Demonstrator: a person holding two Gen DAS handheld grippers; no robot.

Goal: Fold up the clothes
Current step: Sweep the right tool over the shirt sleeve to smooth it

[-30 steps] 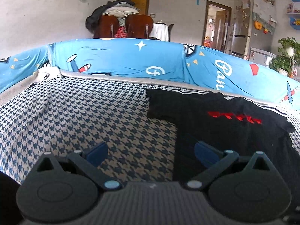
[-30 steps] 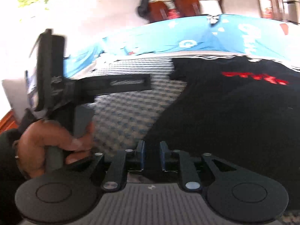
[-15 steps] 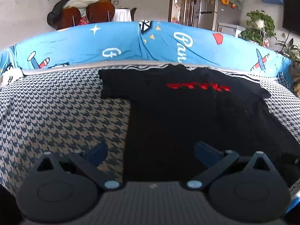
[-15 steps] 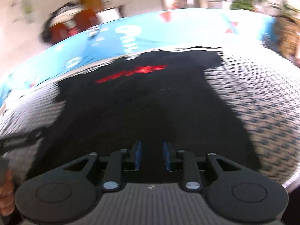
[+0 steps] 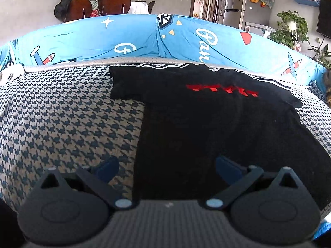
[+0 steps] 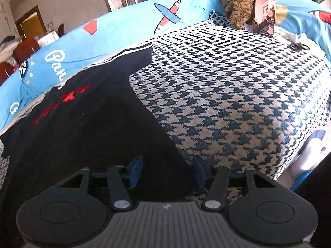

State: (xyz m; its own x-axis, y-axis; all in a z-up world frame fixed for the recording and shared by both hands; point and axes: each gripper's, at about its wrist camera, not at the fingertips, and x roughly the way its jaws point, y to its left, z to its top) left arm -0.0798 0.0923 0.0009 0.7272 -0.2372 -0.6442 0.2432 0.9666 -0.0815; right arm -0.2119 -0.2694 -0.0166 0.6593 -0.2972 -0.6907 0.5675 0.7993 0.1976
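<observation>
Shirt [image 5: 206,128], black, thin and likely limp, lies flat on the checked bed cover [image 5: 62,124], its lower corners the likeliest holds, left gripper [image 5: 166,166] wide open, right gripper [image 6: 167,172] just opening, nothing between.

1. The left gripper [image 5: 167,164] fills the lower part of the left wrist view: a matte black body with a ribbed grey centre panel bearing a small pale mark.
2. Two round black discs with recessed circles sit at lower left and lower right.
3. Black link arms run inward from triangular cut-outs, each ending in a silver round pivot cap.
4. Its fingers [image 5: 106,166] carry dark blue pads.
5. The right gripper [image 6: 167,170] has the same build in the right wrist view: grey ribbed panel, black discs, silver caps.
6. Its fingers [image 6: 135,170] are brighter blue, flat-faced pads.
</observation>
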